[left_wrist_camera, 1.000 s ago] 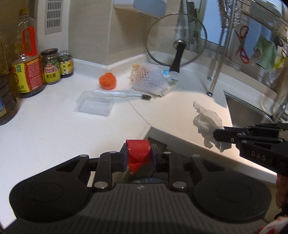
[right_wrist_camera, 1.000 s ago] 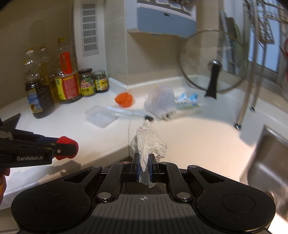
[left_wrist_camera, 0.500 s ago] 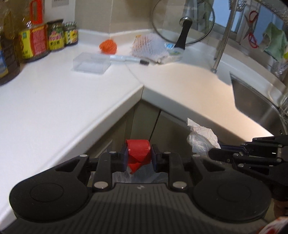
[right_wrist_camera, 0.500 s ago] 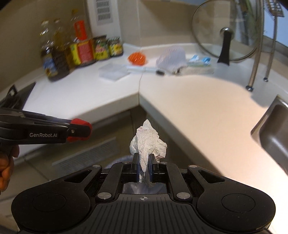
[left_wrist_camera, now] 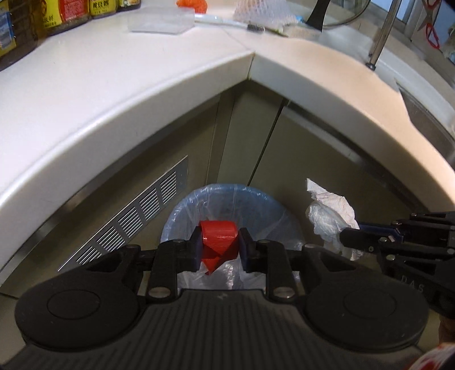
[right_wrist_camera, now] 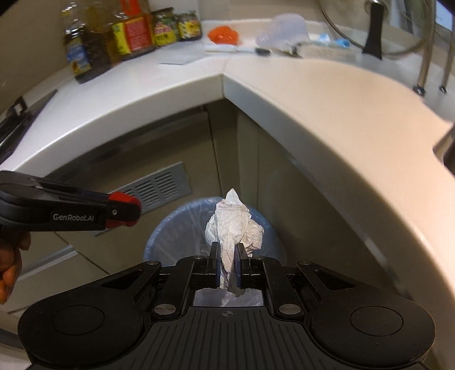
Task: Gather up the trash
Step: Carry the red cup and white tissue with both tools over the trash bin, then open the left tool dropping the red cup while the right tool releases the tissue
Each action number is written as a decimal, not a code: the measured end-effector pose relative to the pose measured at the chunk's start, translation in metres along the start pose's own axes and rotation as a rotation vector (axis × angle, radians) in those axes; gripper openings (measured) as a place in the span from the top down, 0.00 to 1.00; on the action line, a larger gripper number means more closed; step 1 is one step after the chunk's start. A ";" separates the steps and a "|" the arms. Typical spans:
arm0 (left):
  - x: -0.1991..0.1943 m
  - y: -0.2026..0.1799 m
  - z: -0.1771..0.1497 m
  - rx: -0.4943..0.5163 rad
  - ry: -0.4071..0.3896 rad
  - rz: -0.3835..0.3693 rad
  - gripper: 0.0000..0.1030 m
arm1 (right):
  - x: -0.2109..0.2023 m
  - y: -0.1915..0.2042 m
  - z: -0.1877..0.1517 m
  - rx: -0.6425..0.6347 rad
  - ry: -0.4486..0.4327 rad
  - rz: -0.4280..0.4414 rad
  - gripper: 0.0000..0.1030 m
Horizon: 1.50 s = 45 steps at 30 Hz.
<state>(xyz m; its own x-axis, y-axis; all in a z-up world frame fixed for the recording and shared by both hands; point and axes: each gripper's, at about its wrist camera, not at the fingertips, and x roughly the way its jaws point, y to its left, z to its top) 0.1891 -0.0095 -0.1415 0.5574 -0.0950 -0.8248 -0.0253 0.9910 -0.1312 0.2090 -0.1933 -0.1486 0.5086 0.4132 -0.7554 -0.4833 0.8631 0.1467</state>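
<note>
Now at the drop-off step of collecting trash, with both loads poised above the bin (right_wrist_camera: 212, 227), a round pail lined with a pale blue bag, standing on the floor below the inside corner of the countertop (left_wrist_camera: 119, 85). Left gripper (left_wrist_camera: 219, 246) clamped on a red cap (left_wrist_camera: 219, 242), ribbed and rigid, pinched squarely between the pads and hanging over the near half of the bin mouth. Right gripper (right_wrist_camera: 226, 263) closed tight on a crumpled white tissue (right_wrist_camera: 231, 224), most of the wad standing up past the fingertips, likewise over the bin opening in the right wrist view; seen from the left wrist view, off to the right of the bin rim, so true overlap hard to judge. Next move, by the look of it: centre each load over the opening, then part the jaws and let go. Likely easy for the cap, which should fall straight; less sure for the tissue, light and soft, liable to cling to a pad or drift onto the rim. More litter waiting at the back corner of the countertop: an orange net (right_wrist_camera: 223, 34) and a white foam net (left_wrist_camera: 263, 12).
</note>
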 end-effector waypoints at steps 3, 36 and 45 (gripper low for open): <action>0.013 0.006 -0.003 -0.003 0.020 -0.003 0.78 | 0.014 -0.001 -0.003 0.019 0.021 -0.009 0.90; 0.099 0.023 -0.026 -0.099 0.098 0.002 0.73 | 0.110 -0.008 -0.017 0.041 0.161 0.002 0.90; 0.097 0.022 -0.026 -0.107 0.097 0.016 0.64 | 0.108 -0.012 -0.015 0.049 0.160 0.003 0.90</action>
<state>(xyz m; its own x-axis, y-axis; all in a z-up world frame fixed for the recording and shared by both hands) 0.2213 0.0011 -0.2386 0.4735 -0.0927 -0.8759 -0.1248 0.9774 -0.1709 0.2586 -0.1633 -0.2418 0.3852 0.3678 -0.8464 -0.4474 0.8766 0.1772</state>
